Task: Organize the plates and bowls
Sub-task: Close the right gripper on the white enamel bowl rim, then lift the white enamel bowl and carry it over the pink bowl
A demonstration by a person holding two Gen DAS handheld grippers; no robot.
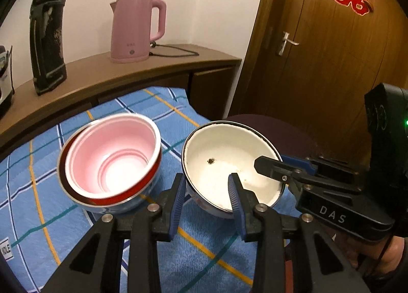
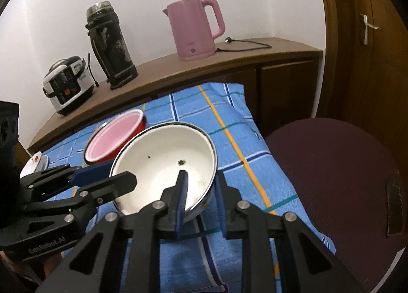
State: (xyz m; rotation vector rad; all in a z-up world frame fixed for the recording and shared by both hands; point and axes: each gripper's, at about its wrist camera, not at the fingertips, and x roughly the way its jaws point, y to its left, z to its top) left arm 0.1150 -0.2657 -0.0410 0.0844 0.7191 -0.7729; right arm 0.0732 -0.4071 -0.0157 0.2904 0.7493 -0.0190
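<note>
A white enamel bowl [image 1: 224,162] [image 2: 165,165] with a dark chip inside sits tilted on the blue checked cloth [image 1: 178,254]. My left gripper [image 1: 207,185] straddles its near-left rim, one finger inside and one outside, jaws apart. My right gripper [image 2: 200,183] straddles its right rim the same way; it also shows in the left wrist view [image 1: 270,162]. The left gripper shows in the right wrist view [image 2: 119,175]. To the left a pink bowl [image 1: 112,152] [image 2: 114,137] is nested in a red-rimmed metal bowl [image 1: 107,198].
A wooden sideboard [image 2: 229,58] behind holds a pink kettle [image 2: 196,30], a dark flask [image 2: 109,43] and a rice cooker [image 2: 66,83]. A dark chair seat [image 2: 336,170] is right of the cloth. A small white dish [image 2: 35,162] lies at far left. A wooden door [image 1: 331,50] stands right.
</note>
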